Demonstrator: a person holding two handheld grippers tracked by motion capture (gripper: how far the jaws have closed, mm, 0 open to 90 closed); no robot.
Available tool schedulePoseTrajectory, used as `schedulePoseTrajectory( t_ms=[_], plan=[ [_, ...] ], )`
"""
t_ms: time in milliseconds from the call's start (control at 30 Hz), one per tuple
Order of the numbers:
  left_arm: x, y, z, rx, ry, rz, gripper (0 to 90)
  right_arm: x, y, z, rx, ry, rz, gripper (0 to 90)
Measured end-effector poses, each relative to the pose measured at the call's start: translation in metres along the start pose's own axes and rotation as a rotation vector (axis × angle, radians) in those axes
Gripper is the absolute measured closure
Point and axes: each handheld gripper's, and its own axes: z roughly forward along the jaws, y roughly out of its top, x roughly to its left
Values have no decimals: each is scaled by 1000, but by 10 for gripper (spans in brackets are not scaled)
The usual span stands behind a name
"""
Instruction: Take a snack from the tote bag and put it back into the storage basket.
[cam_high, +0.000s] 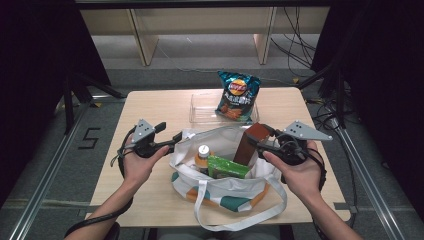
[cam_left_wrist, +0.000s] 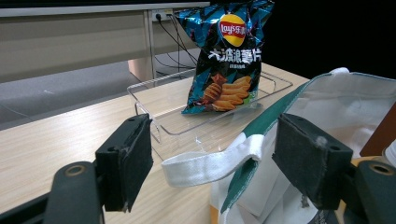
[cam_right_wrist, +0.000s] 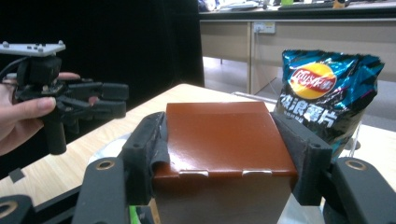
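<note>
Right gripper (cam_right_wrist: 219, 154), jaws wide yet clamped on a brown carton (cam_right_wrist: 219, 140), raised over the white tote bag (cam_high: 225, 187) near the tabletop's front edge. Left gripper (cam_left_wrist: 215, 163), jaws released, straddling the bag's white strap (cam_left_wrist: 210, 163) without pressing.

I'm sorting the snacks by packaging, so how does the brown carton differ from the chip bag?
The brown carton is a plain, stiff box; the chip bag is a crinkly, printed foil pouch. The carton is clamped in the right gripper above the tote bag; the chip bag stands free in the clear tray. Both stand roughly upright.
</note>
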Motion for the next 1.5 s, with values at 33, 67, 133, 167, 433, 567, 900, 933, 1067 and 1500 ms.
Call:
schedulePoseTrajectory(
  t_ms=[33, 67, 133, 167, 433, 567, 900, 933, 1067, 1500],
  plan=[
    [0, 0, 0, 1, 0, 1, 270, 1, 1, -1, 1, -2, 17, 394],
    [0, 0, 0, 1, 0, 1, 270, 1, 1, -1, 1, -2, 17, 394],
    [0, 0, 0, 0, 0, 1, 270, -1, 6, 0, -7, -21, -11, 394],
    [0, 0, 0, -1, 0, -1, 270, 0, 7, 0, 1, -19, 6, 394],
    [1, 0, 0, 0, 0, 11, 270, -2, 21, -1, -24, -38, 8, 394],
    [0, 0, 0, -1, 1, 0, 270, -4, 25, -1, -55, -39, 15, 394],
    [0, 0, 0, -1, 1, -2, 270, -3, 35, -3, -104, -55, 17, 395],
    [0, 0, 0, -1, 1, -2, 270, -3, 37, -4, -99, -58, 13, 395],
    [0, 0, 0, -2, 1, -2, 270, -2, 42, -5, -123, -63, 30, 395],
    [-1, 0, 1, -4, 0, -7, 269, -5, 47, -4, -146, -82, 36, 395]
  ],
)
